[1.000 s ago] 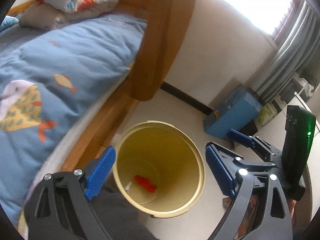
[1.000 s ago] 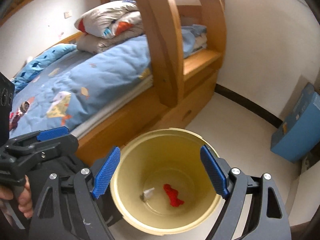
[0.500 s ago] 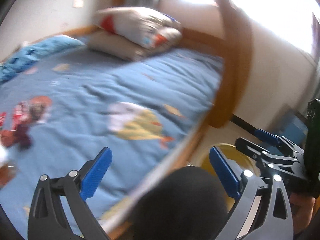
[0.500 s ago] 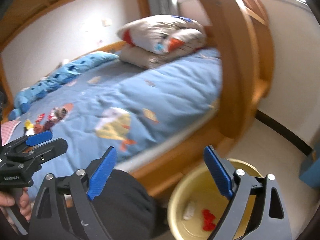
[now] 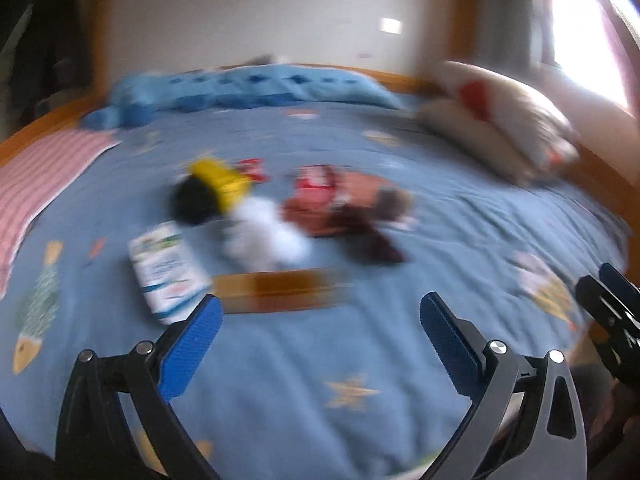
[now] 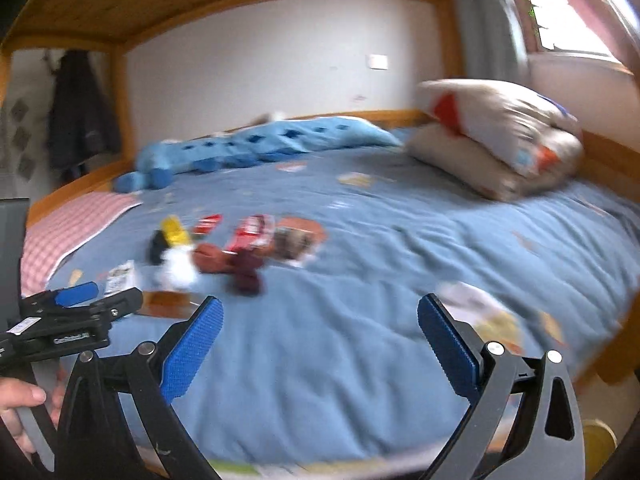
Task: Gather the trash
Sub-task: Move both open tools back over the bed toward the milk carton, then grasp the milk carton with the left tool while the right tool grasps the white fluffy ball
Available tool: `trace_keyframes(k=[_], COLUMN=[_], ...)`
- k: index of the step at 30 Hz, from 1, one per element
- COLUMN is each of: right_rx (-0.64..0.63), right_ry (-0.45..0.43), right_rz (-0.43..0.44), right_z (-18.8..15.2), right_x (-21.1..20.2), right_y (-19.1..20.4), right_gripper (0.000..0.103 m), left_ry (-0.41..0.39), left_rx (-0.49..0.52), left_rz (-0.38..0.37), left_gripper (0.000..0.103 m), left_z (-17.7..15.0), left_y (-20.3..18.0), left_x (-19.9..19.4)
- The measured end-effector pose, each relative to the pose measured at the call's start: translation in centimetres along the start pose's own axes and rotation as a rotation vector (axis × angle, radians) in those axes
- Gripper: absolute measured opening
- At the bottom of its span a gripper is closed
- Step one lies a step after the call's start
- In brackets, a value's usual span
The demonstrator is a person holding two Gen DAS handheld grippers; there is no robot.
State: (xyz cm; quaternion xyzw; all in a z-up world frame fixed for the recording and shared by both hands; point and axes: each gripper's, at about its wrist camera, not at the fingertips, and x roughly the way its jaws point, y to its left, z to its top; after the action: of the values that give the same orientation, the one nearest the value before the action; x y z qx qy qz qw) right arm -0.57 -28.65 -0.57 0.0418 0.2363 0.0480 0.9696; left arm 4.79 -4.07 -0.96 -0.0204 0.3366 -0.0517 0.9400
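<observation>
Both views are motion-blurred. Several pieces of trash lie in a cluster on the blue bedspread (image 5: 360,340): a white-green packet (image 5: 166,270), a brown flat wrapper (image 5: 280,290), a white crumpled wad (image 5: 264,234), a yellow-black item (image 5: 208,192), red wrappers (image 5: 316,182) and a dark maroon scrap (image 5: 376,246). The cluster also shows in the right wrist view (image 6: 224,256). My left gripper (image 5: 318,334) is open and empty, just short of the brown wrapper. My right gripper (image 6: 318,332) is open and empty over the bedspread (image 6: 400,248). The yellow bin's rim (image 6: 598,442) peeks in at lower right.
A folded quilt and pillow (image 6: 496,152) lie at the right of the bed. A light blue blanket (image 6: 256,148) runs along the far side. A pink checked cloth (image 6: 68,228) lies at left. A wooden frame (image 6: 200,0) spans overhead.
Both grippers have swung up and left, away from the yellow bin on the floor, and now face the bed top with the trash cluster. Both jaws stay open and empty.
</observation>
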Motion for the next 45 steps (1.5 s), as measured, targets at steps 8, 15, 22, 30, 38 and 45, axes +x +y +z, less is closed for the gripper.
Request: trace_keyframes(k=[8, 15, 22, 30, 38, 45], right_rx=[-0.036, -0.038, -0.026, -0.019, -0.037, -0.040], right_ry=[0.007, 0.015, 0.046, 0.077, 0.092, 0.169], right_rz=[0.113, 0.144, 0.182, 0.212, 0.214, 0.284], right_z=[1.5, 1.4, 1.2, 1.6, 2.0, 2.3], right_x=[4.8, 6.8, 8.6, 10.1, 11.4, 13.7], right_y=[5.8, 7.0, 7.8, 9.0, 10.6, 12.3], right_gripper=[0.095, 0.095, 0.095, 0.095, 0.095, 0.092], left_ry=[-0.010, 0.036, 0.084, 0.120, 0.170, 0.121], left_rx=[-0.146, -0.227, -0.285, -0.310, -0.354, -0.359], left_rz=[0.142, 0.188, 0.186, 0.175, 0.135, 0.089], left_gripper=[0.099, 0.099, 0.099, 0.098, 0.063, 0.058], left_z=[0.9, 1.6, 2.1, 2.3, 1.8, 2.1], left_y=[6.2, 8.4, 9.8, 10.8, 12.6, 14.1], left_x=[1.9, 5.3, 8.3, 9.7, 11.4, 9.8])
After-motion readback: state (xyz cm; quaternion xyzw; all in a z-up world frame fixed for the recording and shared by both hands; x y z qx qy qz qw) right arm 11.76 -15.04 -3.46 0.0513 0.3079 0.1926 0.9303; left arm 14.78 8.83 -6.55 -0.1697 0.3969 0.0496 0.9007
